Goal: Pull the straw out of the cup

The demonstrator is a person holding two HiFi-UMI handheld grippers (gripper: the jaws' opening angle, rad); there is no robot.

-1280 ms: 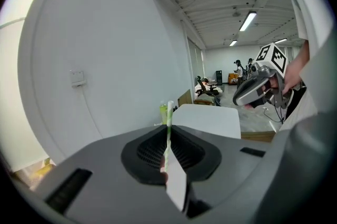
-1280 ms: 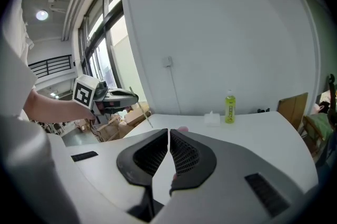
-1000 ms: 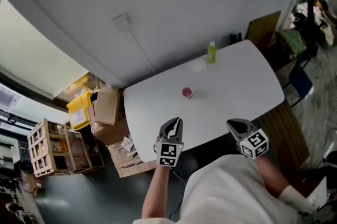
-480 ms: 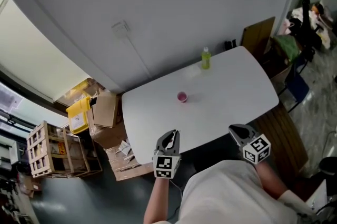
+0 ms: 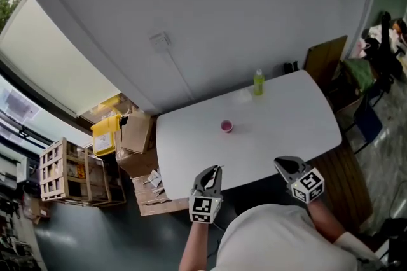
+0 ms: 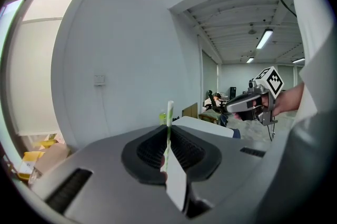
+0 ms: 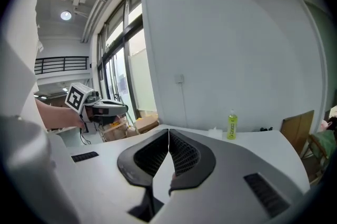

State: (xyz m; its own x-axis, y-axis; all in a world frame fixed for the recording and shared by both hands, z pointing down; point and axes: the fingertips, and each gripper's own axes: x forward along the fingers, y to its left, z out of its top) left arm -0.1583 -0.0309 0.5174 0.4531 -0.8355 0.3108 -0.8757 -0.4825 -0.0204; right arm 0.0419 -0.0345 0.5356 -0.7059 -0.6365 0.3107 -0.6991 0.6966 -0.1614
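Straw (image 6: 169, 112) clamped in left gripper (image 5: 215, 169) | right gripper (image 5: 284, 165) closed, empty | cup (image 5: 227, 126) on table (image 5: 286, 117)

straw (image 6: 169, 115), white with green stripe, upright, pinched in left gripper (image 5: 214, 170) jaws, well apart from cup (image 5: 226, 126), small, pink, upright on table (image 5: 286, 130)

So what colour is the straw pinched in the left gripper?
The straw is white with a green stripe; the left gripper view shows it best.
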